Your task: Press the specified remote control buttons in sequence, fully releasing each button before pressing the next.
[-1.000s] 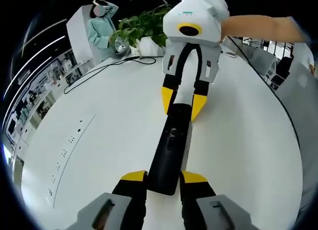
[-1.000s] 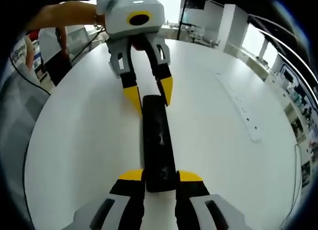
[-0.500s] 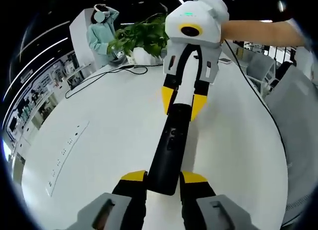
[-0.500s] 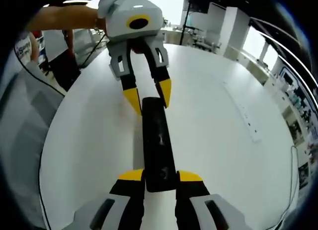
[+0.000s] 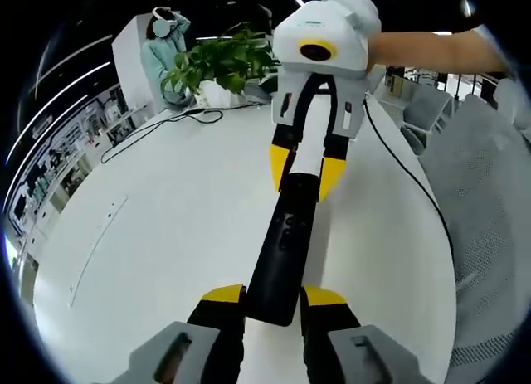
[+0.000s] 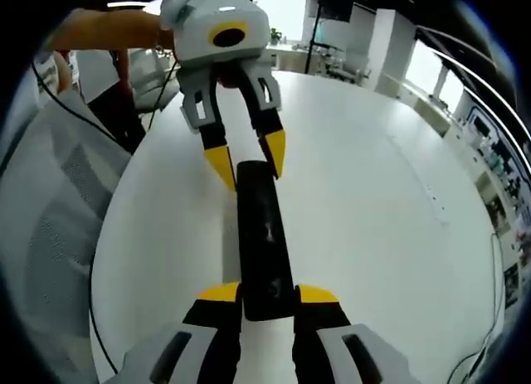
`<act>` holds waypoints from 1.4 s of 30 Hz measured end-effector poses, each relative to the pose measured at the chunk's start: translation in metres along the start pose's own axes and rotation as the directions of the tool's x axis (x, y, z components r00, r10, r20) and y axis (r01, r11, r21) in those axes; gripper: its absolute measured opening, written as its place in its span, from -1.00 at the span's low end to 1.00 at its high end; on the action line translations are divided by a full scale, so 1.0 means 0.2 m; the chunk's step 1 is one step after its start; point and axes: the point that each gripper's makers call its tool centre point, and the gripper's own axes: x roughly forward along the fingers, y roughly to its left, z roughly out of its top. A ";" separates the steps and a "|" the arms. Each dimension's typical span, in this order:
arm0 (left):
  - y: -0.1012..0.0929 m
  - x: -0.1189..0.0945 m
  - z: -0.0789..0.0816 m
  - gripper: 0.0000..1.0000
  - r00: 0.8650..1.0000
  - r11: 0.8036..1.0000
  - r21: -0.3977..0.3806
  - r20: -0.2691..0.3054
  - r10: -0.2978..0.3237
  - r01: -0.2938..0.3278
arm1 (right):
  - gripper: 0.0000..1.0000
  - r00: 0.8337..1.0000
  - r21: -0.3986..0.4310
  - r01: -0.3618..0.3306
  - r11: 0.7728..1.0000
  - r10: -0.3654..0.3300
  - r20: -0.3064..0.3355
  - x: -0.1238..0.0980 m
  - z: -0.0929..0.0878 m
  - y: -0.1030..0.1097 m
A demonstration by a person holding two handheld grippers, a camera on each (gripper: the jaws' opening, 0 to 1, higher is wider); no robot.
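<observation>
Two grippers hold one black remote control (image 5: pixel 282 251) between them, one at each end, above a white tabletop (image 5: pixel 166 226). In the left gripper view, the left gripper (image 5: pixel 274 297) has its yellow-tipped jaws closed against the near end of the remote control, one jaw on each long side. At the remote control's far end, the right gripper (image 5: pixel 305 172) enters from above (white body, black links, yellow tips), and its jaws bracket that end from both sides, closed on it. A person's bare forearm (image 5: pixel 431 51) extends from behind the right gripper.

In the right gripper view the arrangement is mirrored: the right gripper (image 6: pixel 267 294) clamps the near end of the remote control (image 6: pixel 264 243), and the left gripper (image 6: pixel 247 162) grips the far end, its yellow tips touching the remote's end on either side. A forearm (image 6: pixel 99 31) reaches in behind the left gripper.

The remote control's button face is turned up toward both cameras; small buttons show near its middle, too small to identify.

Beyond the right gripper in the left gripper view, a potted plant (image 5: pixel 217 62) stands on the tabletop, with a black cable (image 5: pixel 158 125) trailing beside it. A person in a pale green top (image 5: pixel 162 56) stands behind the plant. A grey mesh chair (image 5: pixel 481 201) sits beside the tabletop edge, right of the remote control.
</observation>
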 end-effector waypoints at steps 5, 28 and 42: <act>-0.03 0.02 -0.06 -0.50 0.999 1.000 -0.005 -0.030 -0.015 0.015 | -0.59 1.000 0.005 -0.010 1.000 0.010 -0.002 0.05 -0.01 0.05; -0.06 0.07 -0.11 -0.52 0.995 0.998 0.026 -0.082 -0.051 0.053 | -0.59 0.999 -0.004 -0.042 0.999 0.042 -0.017 0.10 -0.04 0.09; -0.05 0.08 -0.12 -0.52 0.994 0.997 0.020 -0.084 -0.071 0.073 | -0.59 0.998 0.005 -0.056 0.998 0.057 -0.011 0.12 -0.05 0.10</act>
